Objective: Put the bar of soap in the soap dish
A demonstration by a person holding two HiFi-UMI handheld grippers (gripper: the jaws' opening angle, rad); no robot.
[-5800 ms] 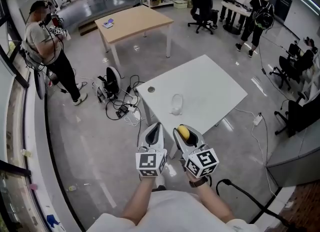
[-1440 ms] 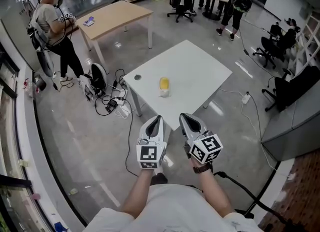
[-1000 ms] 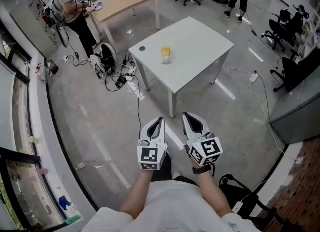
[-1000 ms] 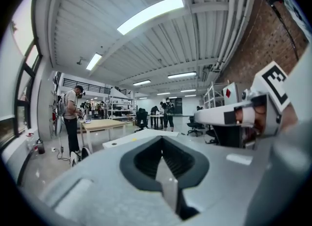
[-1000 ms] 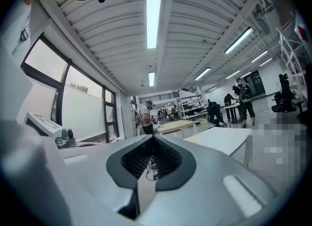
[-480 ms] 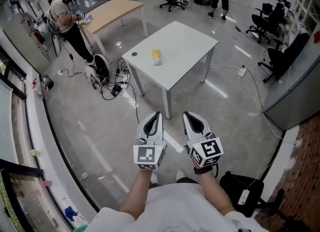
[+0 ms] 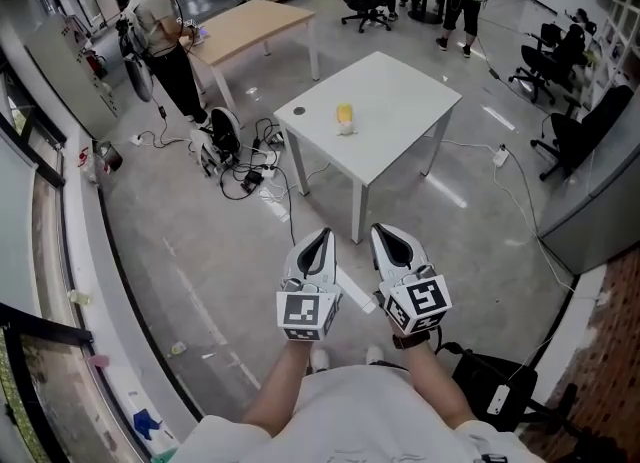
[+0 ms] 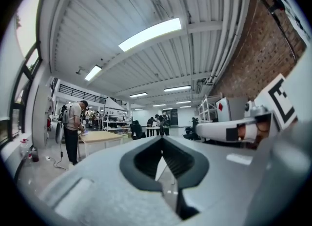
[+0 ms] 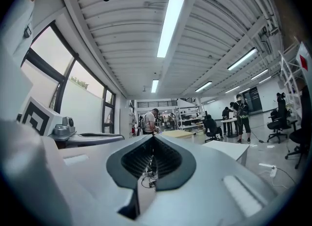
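On far table (image 7: 405,86) — bar of soap (image 7: 345,112), well ahead | left gripper (image 7: 321,234), right gripper (image 7: 386,232) closed

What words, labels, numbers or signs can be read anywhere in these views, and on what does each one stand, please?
No text can be read in any view.
Marker cube on the left claw: black-and-white square pattern, no letters.
Second marker cube on the right claw: same kind of pattern, no letters.
Red diamond sign on a pale cabinet, left gripper view: too small to read.
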